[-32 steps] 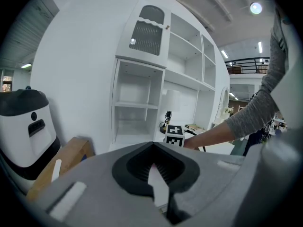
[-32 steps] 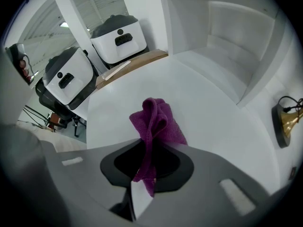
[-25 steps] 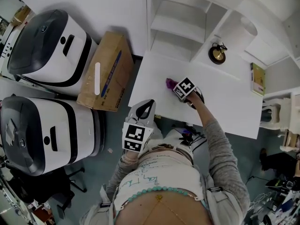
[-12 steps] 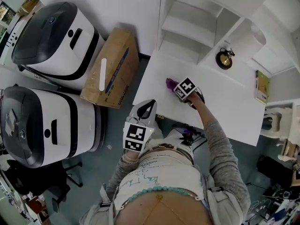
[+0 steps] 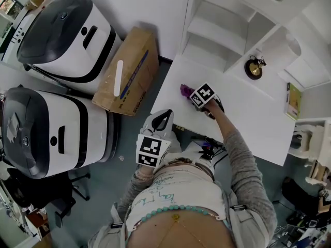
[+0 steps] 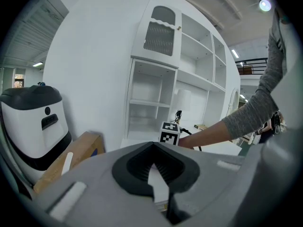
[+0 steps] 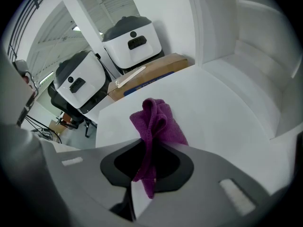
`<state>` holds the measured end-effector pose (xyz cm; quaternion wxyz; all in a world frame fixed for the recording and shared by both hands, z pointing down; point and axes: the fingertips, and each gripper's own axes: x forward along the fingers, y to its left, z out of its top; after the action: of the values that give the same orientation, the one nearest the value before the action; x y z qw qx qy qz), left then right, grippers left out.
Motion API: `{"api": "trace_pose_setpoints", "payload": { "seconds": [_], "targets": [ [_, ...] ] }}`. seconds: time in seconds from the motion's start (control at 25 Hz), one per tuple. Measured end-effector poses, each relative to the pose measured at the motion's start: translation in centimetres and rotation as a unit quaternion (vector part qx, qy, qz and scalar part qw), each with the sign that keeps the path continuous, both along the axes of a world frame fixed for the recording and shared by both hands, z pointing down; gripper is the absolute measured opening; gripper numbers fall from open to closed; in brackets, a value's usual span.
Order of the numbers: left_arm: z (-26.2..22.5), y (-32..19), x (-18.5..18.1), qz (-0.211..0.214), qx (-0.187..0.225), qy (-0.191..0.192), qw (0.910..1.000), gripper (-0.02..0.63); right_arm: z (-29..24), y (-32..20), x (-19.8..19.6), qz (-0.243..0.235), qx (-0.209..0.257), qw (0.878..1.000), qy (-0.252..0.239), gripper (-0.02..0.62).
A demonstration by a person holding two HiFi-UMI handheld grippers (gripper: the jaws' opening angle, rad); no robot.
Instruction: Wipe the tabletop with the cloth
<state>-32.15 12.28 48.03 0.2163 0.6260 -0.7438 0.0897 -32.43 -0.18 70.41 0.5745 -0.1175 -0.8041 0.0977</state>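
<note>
Jaws of the right gripper [image 7: 147,176] were clamped on the purple cloth [image 7: 155,119], whose bunched free end lay on the white tabletop [image 5: 248,112] near its left edge. Those of the left gripper [image 6: 154,176] met with nothing between them, held off the table by the person's body. The wiping stroke looked under way; next, the cloth would need dragging flat across the bare surface to the right. Print on the cardboard box [image 5: 129,71] was too small to read.
</note>
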Motion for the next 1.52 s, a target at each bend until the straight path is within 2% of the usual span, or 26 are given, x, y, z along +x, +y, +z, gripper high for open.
{"api": "trace_pose_setpoints", "payload": {
  "seconds": [1.52],
  "targets": [
    [0.1,5.2,-2.5,-0.091,-0.009,0.005,0.9958,0.0,-0.3,8.5,-8.9,-0.055,-0.037,0.997,-0.046,0.075]
  ]
}}
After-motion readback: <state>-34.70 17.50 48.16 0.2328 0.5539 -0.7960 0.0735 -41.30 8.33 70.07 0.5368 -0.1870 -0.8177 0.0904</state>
